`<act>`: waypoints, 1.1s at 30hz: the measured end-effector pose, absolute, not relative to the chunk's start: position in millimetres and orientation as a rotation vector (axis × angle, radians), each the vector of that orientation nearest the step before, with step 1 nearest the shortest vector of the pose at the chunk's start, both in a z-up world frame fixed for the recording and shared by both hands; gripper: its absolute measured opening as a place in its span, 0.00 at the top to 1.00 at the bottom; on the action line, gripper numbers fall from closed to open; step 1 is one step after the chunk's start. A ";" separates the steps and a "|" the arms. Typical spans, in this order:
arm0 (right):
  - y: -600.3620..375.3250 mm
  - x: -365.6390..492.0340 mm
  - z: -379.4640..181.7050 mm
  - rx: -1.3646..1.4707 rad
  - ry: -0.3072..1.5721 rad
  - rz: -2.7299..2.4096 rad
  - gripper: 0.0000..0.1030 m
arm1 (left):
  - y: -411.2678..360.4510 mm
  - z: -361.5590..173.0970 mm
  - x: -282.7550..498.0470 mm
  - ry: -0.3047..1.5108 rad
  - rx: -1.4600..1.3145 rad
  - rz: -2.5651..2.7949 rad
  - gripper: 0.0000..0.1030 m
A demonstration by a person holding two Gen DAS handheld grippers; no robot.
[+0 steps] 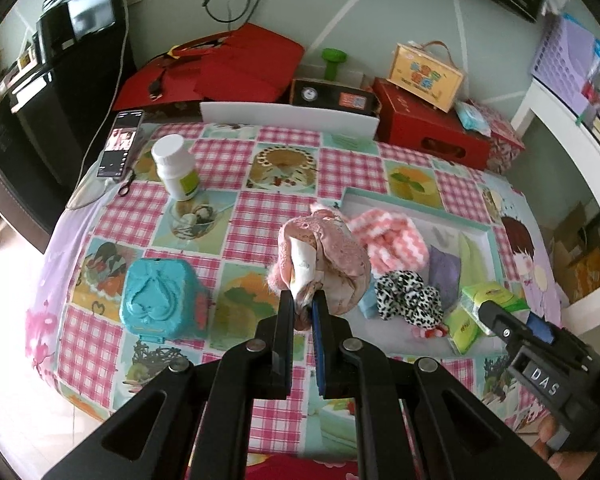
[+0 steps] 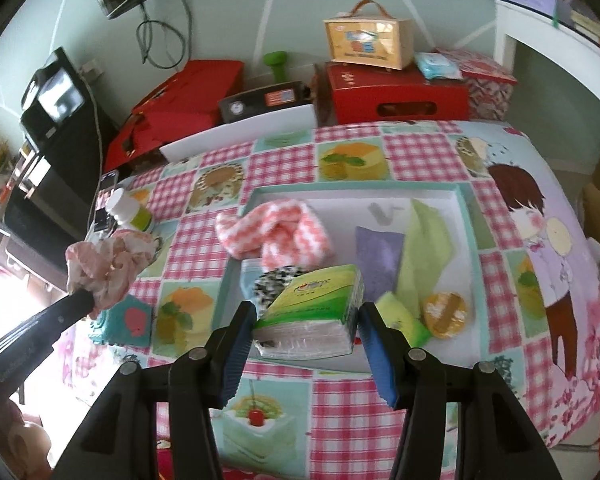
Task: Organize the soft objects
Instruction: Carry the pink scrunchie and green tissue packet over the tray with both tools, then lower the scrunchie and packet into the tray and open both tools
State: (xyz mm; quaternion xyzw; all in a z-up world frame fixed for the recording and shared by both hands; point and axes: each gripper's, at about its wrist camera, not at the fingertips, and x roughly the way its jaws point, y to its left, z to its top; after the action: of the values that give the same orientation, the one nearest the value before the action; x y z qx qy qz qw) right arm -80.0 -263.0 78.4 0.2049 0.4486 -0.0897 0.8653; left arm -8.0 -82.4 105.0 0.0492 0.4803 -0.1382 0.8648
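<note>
pink lacy cloth [image 1: 324, 264], crumpled, white tag

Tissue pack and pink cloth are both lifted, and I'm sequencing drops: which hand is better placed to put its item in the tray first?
Probably right: its tissue pack hangs over the tray; the left's pink cloth hangs beside it.

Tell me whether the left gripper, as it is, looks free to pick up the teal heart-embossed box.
Probably not yet. The left gripper is shut on a pink fabric bundle, so its jaws are occupied. The teal heart-embossed box itself sits uncovered on the checked tablecloth.
</note>
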 end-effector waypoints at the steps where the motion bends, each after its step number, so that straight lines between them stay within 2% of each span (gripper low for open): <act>1: -267.5 -82.0 76.9 0.435 0.940 -0.195 0.46 | -85.7 103.7 -9.1 1.008 0.109 -0.295 0.92; 10: -299.4 -90.6 58.8 0.472 0.952 -0.250 0.46 | -116.8 84.5 -11.5 1.034 0.174 -0.346 0.92; 18: -312.8 -82.3 37.1 0.483 0.983 -0.258 0.53 | -141.5 64.3 -1.6 1.064 0.205 -0.391 0.92; 33: -321.8 -75.3 4.9 0.493 1.048 -0.273 0.53 | -165.9 6.1 7.5 1.198 0.238 -0.442 0.92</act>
State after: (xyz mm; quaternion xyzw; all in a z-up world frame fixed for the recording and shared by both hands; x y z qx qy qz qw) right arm -75.3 -321.8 4.9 0.2320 0.4937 -0.1287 0.8282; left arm 7.5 -165.9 6.1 0.1107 0.5580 -0.2058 0.7963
